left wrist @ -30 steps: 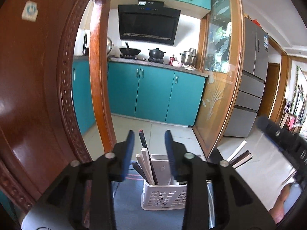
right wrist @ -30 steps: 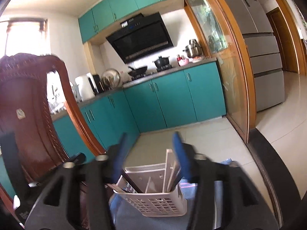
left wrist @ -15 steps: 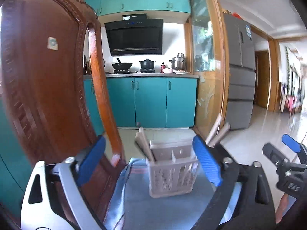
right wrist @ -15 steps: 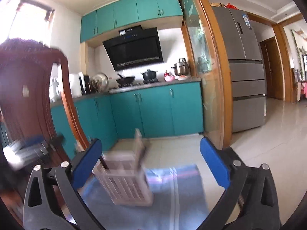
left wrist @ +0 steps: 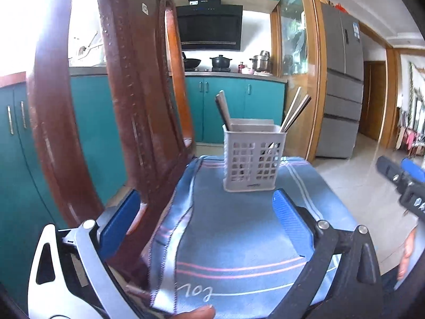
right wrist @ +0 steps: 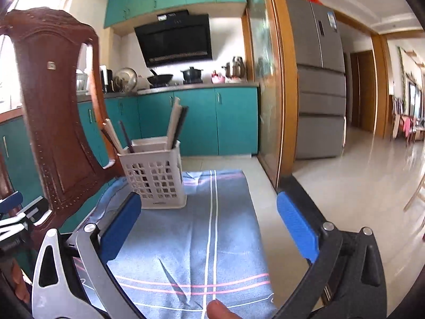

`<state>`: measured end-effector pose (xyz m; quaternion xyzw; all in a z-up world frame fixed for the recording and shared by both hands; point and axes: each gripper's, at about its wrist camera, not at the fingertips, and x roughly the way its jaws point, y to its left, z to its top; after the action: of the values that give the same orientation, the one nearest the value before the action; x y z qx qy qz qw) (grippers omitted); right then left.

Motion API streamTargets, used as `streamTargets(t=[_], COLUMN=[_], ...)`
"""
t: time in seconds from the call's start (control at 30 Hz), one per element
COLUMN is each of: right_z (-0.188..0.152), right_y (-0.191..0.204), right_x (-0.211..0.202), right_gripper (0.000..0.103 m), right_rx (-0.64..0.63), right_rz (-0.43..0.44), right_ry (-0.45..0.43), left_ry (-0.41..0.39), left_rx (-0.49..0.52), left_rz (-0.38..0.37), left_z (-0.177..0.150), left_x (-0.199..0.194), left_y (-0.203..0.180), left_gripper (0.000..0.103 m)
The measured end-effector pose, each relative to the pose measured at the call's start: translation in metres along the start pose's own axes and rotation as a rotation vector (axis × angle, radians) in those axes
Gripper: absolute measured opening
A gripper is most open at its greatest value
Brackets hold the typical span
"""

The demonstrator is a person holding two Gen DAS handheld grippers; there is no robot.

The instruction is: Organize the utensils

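A white perforated utensil basket (left wrist: 254, 159) stands on a blue striped cloth (left wrist: 239, 239) on a chair seat. Utensil handles stick up from it, two leaning left (left wrist: 222, 109) and two leaning right (left wrist: 296, 111). It also shows in the right wrist view (right wrist: 156, 178) with handles (right wrist: 176, 125) standing in it. My left gripper (left wrist: 207, 212) is open and empty, well back from the basket. My right gripper (right wrist: 209, 220) is open and empty, back and to the right of the basket; it also shows at the left wrist view's right edge (left wrist: 403, 175).
A carved wooden chair back (left wrist: 119, 106) rises close on the left, also seen in the right wrist view (right wrist: 53, 111). Teal kitchen cabinets (left wrist: 228, 106), a stove with pots and a grey fridge (right wrist: 316, 85) stand behind. Tiled floor (right wrist: 358, 186) lies to the right.
Both grippers were shut close above the basket; they have opened wide and pulled back from it. The basket now stands alone on the cloth.
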<state>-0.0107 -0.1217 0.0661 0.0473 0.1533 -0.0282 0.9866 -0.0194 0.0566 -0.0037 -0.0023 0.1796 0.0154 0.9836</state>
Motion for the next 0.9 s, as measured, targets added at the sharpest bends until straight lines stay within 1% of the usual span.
streamTargets(t=[0.1,0.13,0.33,0.47,0.6,0.73,0.9], right_z=[-0.004,-0.005,-0.007,-0.008,-0.013,-0.015,-0.016], right_y=[0.008,0.012,0.024,0.025,0.023,0.023,0.028], right_x=[-0.005,-0.007,-0.029,-0.037,-0.044,-0.046,-0.049], right_gripper=[0.1,0.1,0.1,0.1,0.1,0.1,0.1], right_rx=[-0.009,-0.014,-0.037,-0.045,-0.04,-0.034,-0.055], right_rz=[0.01,0.014,0.015,0.008,0.005,-0.002,-0.005], right_ry=[0.001,0.005,-0.021,-0.028,-0.039,-0.037,-0.048], left_ry=[0.006,0.006,-0.034,-0.052,-0.058,-0.051,-0.065], left_rx=[0.002,0.001,-0.001,-0.035,-0.054,-0.037,0.016], left_rz=[0.01,0.006,-0.033,-0.075,-0.084,-0.086,-0.089], left_z=[-0.007,-0.005,0.0,0.001,0.002,0.002,0.001], left_x=[-0.004,-0.004,-0.016,-0.024,-0.024,-0.023,-0.028], left_y=[0.006,0.008,0.014,0.02,0.021,0.016,0.005], left_gripper=[0.099,0.099,0.099,0.099,0.099,0.099,0.099])
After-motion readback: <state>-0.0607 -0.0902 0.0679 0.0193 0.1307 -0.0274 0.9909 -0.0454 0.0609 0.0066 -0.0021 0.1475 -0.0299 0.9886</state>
